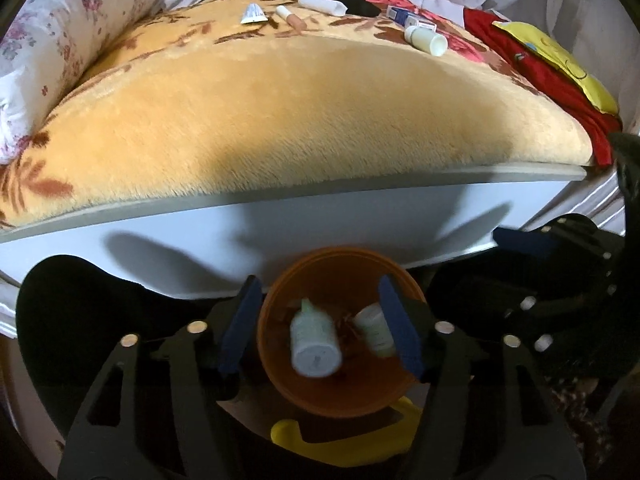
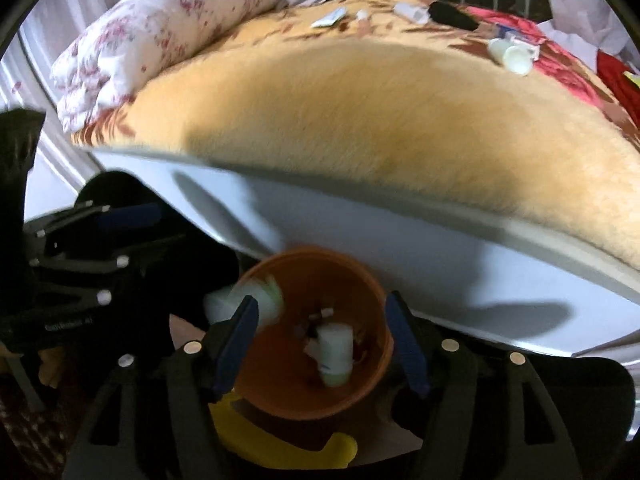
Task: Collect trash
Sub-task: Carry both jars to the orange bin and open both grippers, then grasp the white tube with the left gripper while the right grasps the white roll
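An orange bin [image 1: 340,256] stands on the floor against the bed's white side. My left gripper [image 1: 320,330] hangs open above its mouth. A blurred white and green bottle [image 1: 314,342] is between the pads, touching neither. A second bottle [image 1: 374,330] lies beside it in the bin. In the right wrist view my right gripper [image 2: 320,340] is also open over the bin [image 2: 360,276], with a white bottle [image 2: 336,348] loose below it. Another blurred bottle [image 2: 250,300] is at the bin's left rim. More trash lies far back on the bed: a tube [image 1: 254,14] and a white bottle [image 1: 426,40].
An orange plush blanket [image 1: 300,120] covers the bed. A floral duvet [image 1: 60,40] is rolled at its left. Red cloth [image 1: 540,80] and a yellow pillow [image 1: 560,60] sit at the right. A yellow plastic piece [image 1: 340,440] lies under the bin.
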